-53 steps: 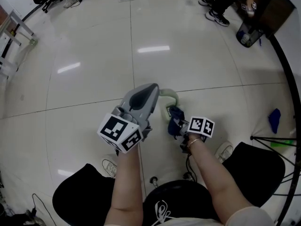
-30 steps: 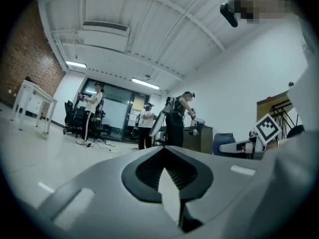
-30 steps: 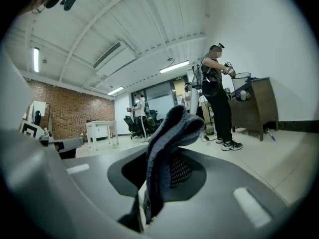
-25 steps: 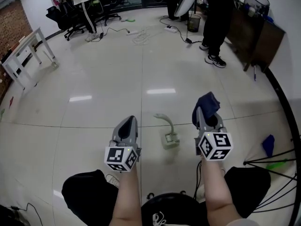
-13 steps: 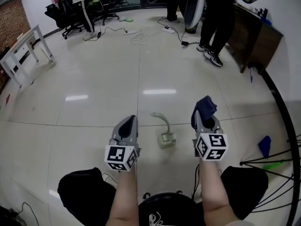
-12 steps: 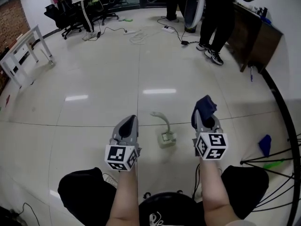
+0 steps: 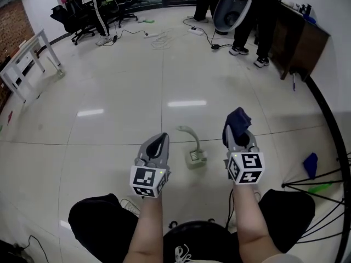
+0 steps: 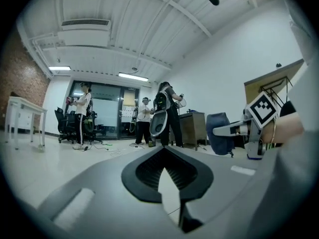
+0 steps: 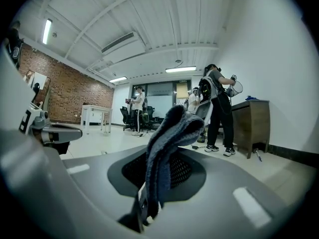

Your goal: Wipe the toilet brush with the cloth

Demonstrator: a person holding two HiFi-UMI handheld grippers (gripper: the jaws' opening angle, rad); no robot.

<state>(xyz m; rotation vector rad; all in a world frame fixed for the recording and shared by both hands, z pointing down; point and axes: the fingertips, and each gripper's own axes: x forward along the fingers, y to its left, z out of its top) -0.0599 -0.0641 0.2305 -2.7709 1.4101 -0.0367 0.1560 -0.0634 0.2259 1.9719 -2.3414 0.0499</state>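
The pale brush (image 7: 197, 158), its handle curved, lay on the glossy tiled floor (image 7: 109, 92) between the two tools. The right hand-held gripper (image 7: 239, 135) pinched a dark blue, nubby cloth (image 7: 237, 120). The left hand-held gripper (image 7: 160, 141) was closed on nothing.

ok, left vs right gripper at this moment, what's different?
Load: the left gripper has its jaws closed on nothing, while the right gripper is clamped on the dark blue cloth, which sticks out past its tips.
Place: the left gripper is held left of the toilet brush on the floor, the right gripper to its right.
Shared: both point forward, and neither touches the brush.
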